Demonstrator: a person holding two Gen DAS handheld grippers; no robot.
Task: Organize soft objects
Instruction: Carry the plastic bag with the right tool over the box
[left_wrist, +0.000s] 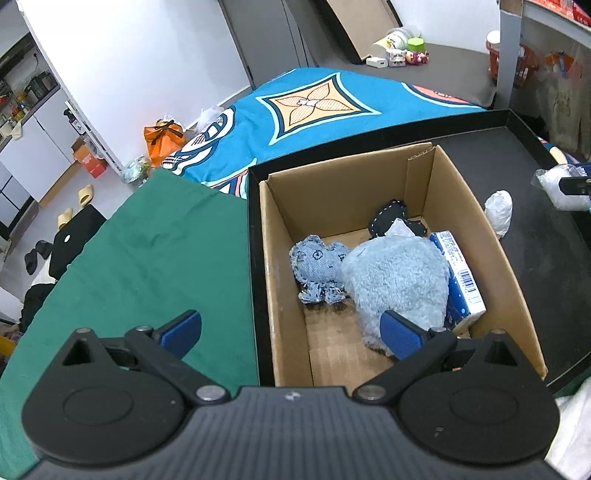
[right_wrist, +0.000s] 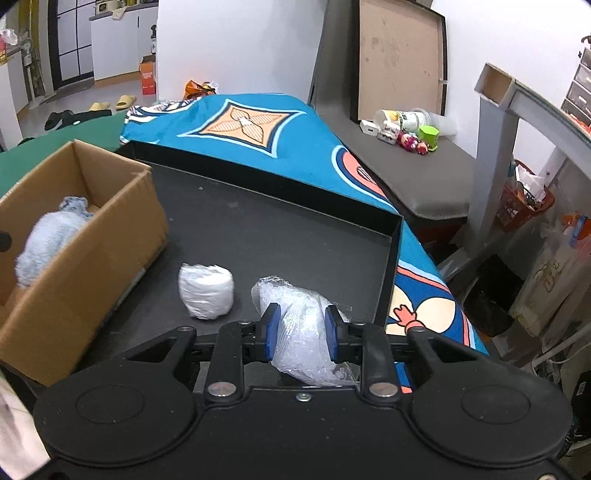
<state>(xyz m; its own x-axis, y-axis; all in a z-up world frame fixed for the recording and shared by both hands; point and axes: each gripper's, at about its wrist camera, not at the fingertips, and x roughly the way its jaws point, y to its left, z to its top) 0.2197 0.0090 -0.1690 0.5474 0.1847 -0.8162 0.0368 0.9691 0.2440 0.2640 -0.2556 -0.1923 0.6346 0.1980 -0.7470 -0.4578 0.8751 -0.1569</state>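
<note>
I am pinching the bubble-wrap bundle (right_wrist: 303, 332) in the right tool (right_wrist: 301, 332), left tool (left_wrist: 291, 332) spread idle; slick film may slip before reaching the cardboard box (right_wrist: 122, 236).

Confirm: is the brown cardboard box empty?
No. The cardboard box holds a fluffy blue plush, denim toy and blue carton.

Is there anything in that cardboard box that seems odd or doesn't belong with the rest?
Yes. The blue and white carton stands out: it looks rigid, and it is wedged on edge against the cardboard box wall beside the fluffy blue plush and denim toy, which both look soft.
</note>
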